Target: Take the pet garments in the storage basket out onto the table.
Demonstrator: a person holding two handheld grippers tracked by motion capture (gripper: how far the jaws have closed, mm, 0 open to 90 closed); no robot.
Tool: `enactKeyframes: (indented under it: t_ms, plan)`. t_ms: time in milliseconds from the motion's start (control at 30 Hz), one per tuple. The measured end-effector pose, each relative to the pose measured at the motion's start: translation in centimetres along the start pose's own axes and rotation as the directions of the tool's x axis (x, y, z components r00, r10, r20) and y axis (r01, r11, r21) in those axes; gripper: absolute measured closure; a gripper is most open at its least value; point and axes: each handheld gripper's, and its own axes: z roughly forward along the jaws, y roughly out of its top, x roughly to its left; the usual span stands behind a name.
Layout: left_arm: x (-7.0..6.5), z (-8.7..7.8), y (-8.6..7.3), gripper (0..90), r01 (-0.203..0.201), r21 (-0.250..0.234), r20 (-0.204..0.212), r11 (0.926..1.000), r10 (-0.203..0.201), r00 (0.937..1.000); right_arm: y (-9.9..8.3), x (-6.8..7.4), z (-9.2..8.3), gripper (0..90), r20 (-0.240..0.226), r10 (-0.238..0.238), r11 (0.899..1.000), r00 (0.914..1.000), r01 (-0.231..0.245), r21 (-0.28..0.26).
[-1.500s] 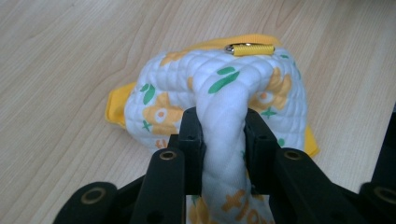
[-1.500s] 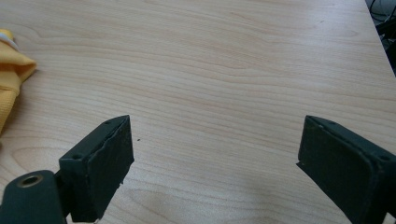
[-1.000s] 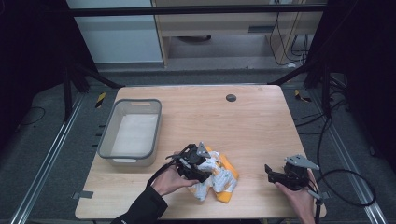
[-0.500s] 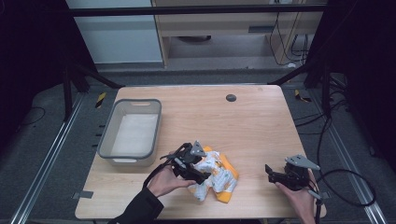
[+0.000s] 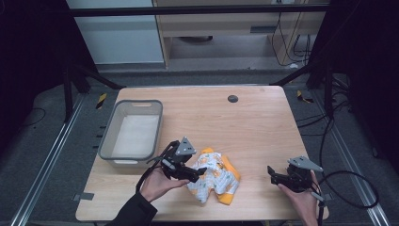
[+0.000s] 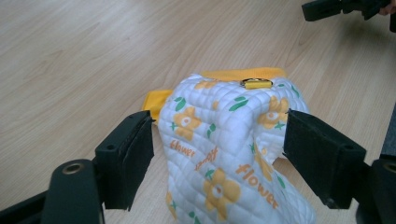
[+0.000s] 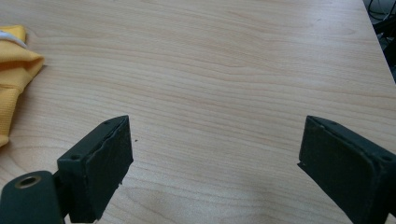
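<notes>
Left tool [image 5: 200, 170], seen from the high view, held in the person's left hand [image 5: 157, 184] near the counter's [image 5: 254, 127] front edge, its tips directed at the quilted cloth [image 5: 215, 178]. In the left gripper view the left tool [image 6: 217, 149] has its jaws spread wide, having just been opening; a raised fold of the quilted cloth [image 6: 224, 154] stands between the two pads [image 6: 135, 156], with a narrow gap visible on each side, so neither pad presses on it. The cloth is white with orange flowers, green leaves and the printed word "flower"; an orange underside shows beyond the fold, and a small yellow loop [image 6: 256, 83] sits at the top of the fold, ahead of the tool's tips.

Right tool [image 5: 273, 175], held in the person's right hand [image 5: 303, 197], lies well apart from the cloth, to the cloth's right in the high view. In the right gripper view the right tool [image 7: 212, 149] has its jaws wide apart over bare counter [image 7: 224, 70], nothing between them; an orange edge of the quilted cloth [image 7: 14, 70] appears far to the left of its jaws.

A grey bin [image 5: 134, 134] stands on the counter just behind and to the left of the left tool.
</notes>
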Motion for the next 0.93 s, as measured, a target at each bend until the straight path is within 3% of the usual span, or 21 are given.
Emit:
enactKeyframes:
  t_ms: [267, 500, 733, 933]
  plan:
    - [0.7, -1.9, -1.7, 23.9, 0.031, -0.056, -0.047, 0.9979, -0.034, 0.9983, 0.0, 0.1, -0.1, 9.9, 0.001, 0.001, 1.0, 1.0, -0.001, -0.001]
    - [1.6, -3.7, -3.8, 24.0, 0.078, -0.132, -0.11, 0.9882, -0.093, 0.9896, 0.0, 0.1, -0.1, 9.8, 0.001, 0.002, 1.0, 1.0, -0.002, 0.0]
    - [2.3, -4.7, -5.8, 24.1, 0.114, -0.154, -0.149, 0.9815, -0.137, 0.9792, 0.0, 0.1, -0.1, 9.8, 0.001, -0.003, 1.0, 1.0, 0.003, -0.005]
    - [2.6, -5.5, -7.4, 24.5, 0.128, -0.171, -0.162, 0.9769, -0.156, 0.9743, 0.0, 0.1, -0.1, 9.8, 0.0, 0.0, 1.0, 1.0, 0.0, -0.002]
